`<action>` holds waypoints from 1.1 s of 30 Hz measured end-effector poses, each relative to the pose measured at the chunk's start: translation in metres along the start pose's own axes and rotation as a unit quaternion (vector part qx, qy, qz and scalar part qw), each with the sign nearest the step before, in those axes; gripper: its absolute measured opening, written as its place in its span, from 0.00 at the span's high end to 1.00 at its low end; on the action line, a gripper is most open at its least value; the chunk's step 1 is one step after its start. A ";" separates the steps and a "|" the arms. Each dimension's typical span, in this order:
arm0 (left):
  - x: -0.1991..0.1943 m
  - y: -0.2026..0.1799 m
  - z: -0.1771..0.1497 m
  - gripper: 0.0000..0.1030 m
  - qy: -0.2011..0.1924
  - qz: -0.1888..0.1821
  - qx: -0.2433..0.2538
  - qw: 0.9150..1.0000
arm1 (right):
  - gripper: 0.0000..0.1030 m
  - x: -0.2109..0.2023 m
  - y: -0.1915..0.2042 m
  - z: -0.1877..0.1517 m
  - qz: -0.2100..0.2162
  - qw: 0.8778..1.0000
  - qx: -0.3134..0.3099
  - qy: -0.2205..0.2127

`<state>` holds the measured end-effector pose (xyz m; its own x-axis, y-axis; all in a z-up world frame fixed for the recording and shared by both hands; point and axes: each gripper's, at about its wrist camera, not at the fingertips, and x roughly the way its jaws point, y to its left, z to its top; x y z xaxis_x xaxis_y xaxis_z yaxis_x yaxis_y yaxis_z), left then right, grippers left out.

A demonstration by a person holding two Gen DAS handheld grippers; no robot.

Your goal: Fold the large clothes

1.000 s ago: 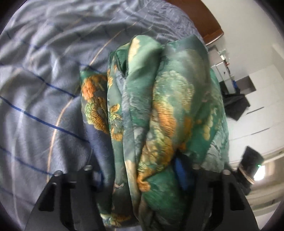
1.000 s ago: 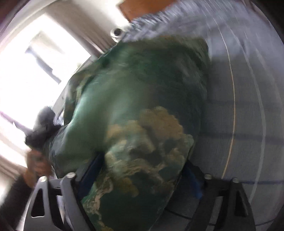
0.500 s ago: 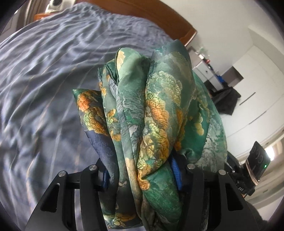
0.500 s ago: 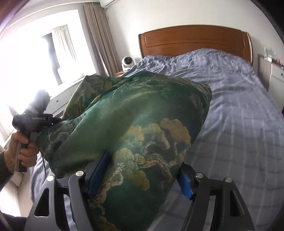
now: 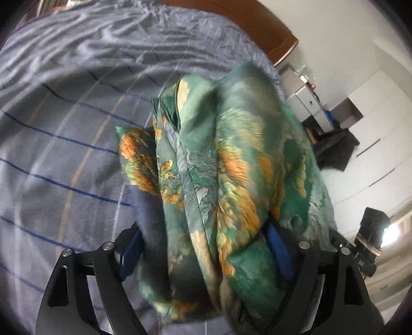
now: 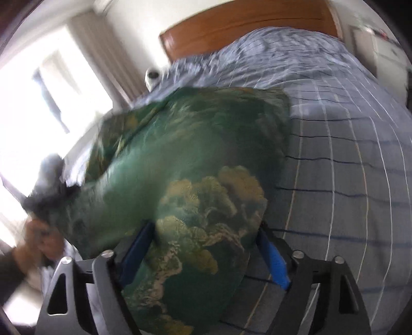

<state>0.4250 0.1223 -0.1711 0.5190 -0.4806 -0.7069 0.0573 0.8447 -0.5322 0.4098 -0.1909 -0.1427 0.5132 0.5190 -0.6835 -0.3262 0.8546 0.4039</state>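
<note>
A large green garment with orange and yellow cloud patterns [image 5: 226, 165] is bunched in several layers between the jaws of my left gripper [image 5: 203, 247], which is shut on it above the bed. The same garment [image 6: 195, 175] fills the right wrist view and stretches left to the other hand-held gripper [image 6: 49, 183]. My right gripper [image 6: 206, 247] is shut on a thick fold of it. The garment hangs between both grippers, off the blue striped bedsheet [image 5: 64, 128].
The bed has a wooden headboard [image 6: 247, 23] at the far end. A bright window with curtains [image 6: 64, 85] is to the left. A white cabinet [image 5: 309, 103], dark clothing [image 5: 334, 147] and white wardrobes stand to the right of the bed.
Both grippers have tipped back down toward the bed with the garment still held. The views are blurred by motion.
</note>
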 end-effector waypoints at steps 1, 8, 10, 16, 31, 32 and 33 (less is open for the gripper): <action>-0.010 -0.004 -0.003 0.17 -0.005 0.014 0.014 1.000 | 0.17 -0.007 0.004 -0.002 -0.011 1.000 0.004 -0.009; -0.101 -0.089 -0.049 0.00 -0.141 0.168 0.192 0.957 | 0.17 -0.072 0.052 -0.021 -0.186 0.977 -0.072 -0.080; -0.120 -0.112 -0.071 0.00 -0.180 0.197 0.217 0.939 | 0.17 -0.098 0.072 -0.033 -0.213 0.968 -0.083 -0.105; -0.129 -0.146 -0.115 0.00 -0.177 0.190 0.221 0.940 | 0.14 -0.166 0.103 -0.071 -0.240 0.959 -0.057 -0.139; -0.145 -0.183 -0.176 0.00 -0.178 0.216 0.168 0.945 | 0.14 -0.222 0.139 -0.119 -0.283 0.948 -0.066 -0.131; -0.149 -0.184 -0.179 0.00 -0.183 0.222 0.166 0.943 | 0.14 -0.223 0.140 -0.121 -0.286 0.947 -0.067 -0.132; -0.150 -0.184 -0.179 0.00 -0.189 0.228 0.165 0.941 | 0.14 -0.224 0.142 -0.123 -0.288 0.946 -0.069 -0.134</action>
<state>0.1836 -0.0032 -0.0508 0.8158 0.0157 -0.5781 -0.0157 0.9999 0.0049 0.1509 -0.1874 -0.0067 0.8137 -0.0299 -0.5806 -0.0232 0.9962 -0.0839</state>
